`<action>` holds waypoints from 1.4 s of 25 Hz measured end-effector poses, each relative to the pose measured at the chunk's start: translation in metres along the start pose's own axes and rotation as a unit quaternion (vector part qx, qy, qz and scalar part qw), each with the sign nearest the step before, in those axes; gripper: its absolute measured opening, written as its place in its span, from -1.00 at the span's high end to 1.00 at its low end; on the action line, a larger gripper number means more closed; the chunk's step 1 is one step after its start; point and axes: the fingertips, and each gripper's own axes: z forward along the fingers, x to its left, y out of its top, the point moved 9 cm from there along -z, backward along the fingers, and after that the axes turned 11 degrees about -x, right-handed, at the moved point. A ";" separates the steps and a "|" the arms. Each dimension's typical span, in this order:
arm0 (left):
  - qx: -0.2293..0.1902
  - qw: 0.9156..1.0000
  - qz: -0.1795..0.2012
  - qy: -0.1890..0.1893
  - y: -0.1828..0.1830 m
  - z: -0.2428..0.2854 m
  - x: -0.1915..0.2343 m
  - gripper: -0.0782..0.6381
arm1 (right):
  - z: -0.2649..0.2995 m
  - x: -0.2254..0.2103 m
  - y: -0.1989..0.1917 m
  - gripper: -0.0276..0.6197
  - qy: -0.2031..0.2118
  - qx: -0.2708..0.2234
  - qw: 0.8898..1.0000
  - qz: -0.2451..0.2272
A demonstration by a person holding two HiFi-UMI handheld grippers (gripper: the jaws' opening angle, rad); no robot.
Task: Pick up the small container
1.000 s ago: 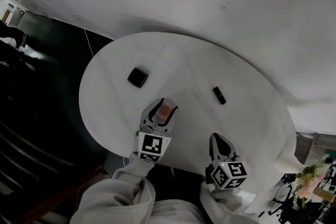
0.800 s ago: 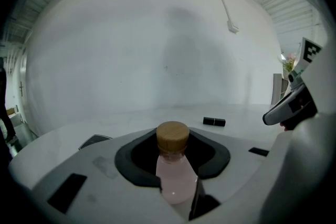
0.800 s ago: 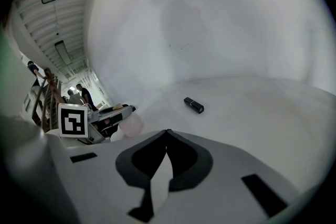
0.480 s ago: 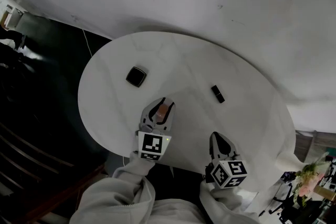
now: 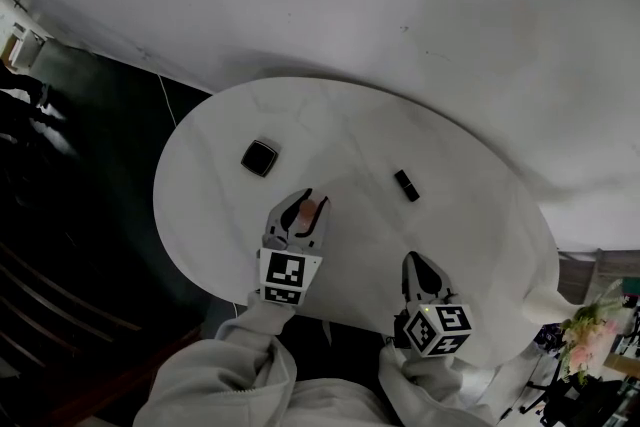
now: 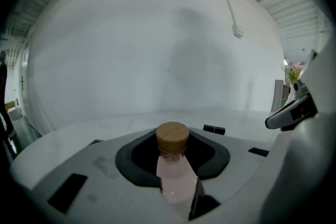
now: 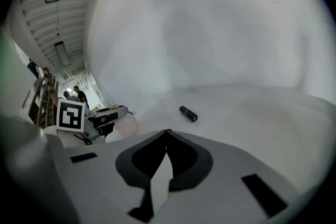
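Observation:
The small container is a pale pink bottle [image 5: 309, 212] with a round wooden cap [image 6: 172, 136]. It stands upright between the jaws of my left gripper [image 5: 313, 204], over the near left part of the round white table [image 5: 470, 215]. The jaws have just been closing, and their dark pads now press on the bottle [image 6: 175, 178] from both sides. Whether its base still touches the table is hidden. My right gripper [image 5: 410, 262] hovers by the table's near edge, shut with nothing in it; its fingertips meet [image 7: 167, 131]. From there the left gripper and the pink bottle [image 7: 126, 126] show at the left.
A flat black square object [image 5: 260, 157] lies at the far left of the table. A small black bar [image 5: 406, 185] lies right of the middle, ahead of the right gripper [image 7: 188, 113]. Dark floor lies beyond the table's left edge. People stand far off in a corridor.
The left gripper's jaws have narrowed from wide around the pink bottle to gripping it. The right gripper has stayed put. The head view has shifted slightly.

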 end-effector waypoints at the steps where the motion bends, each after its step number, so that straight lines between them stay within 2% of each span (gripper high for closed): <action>1: -0.002 1.000 0.001 -0.001 0.003 0.001 -0.001 0.45 | -0.001 -0.001 0.002 0.76 -0.001 -0.004 1.000 -0.001; 13: -0.015 0.999 0.002 -0.030 0.038 -0.012 -0.003 0.45 | -0.021 0.013 0.020 0.76 -0.019 -0.050 0.999 -0.002; 25: -0.036 0.998 -0.001 -0.044 0.074 -0.040 -0.011 0.45 | -0.043 0.020 0.054 0.76 -0.030 -0.115 0.992 -0.033; 35: -0.045 0.999 0.011 -0.012 0.093 -0.093 0.010 0.45 | -0.047 0.046 0.078 0.76 -0.009 -0.181 0.979 -0.093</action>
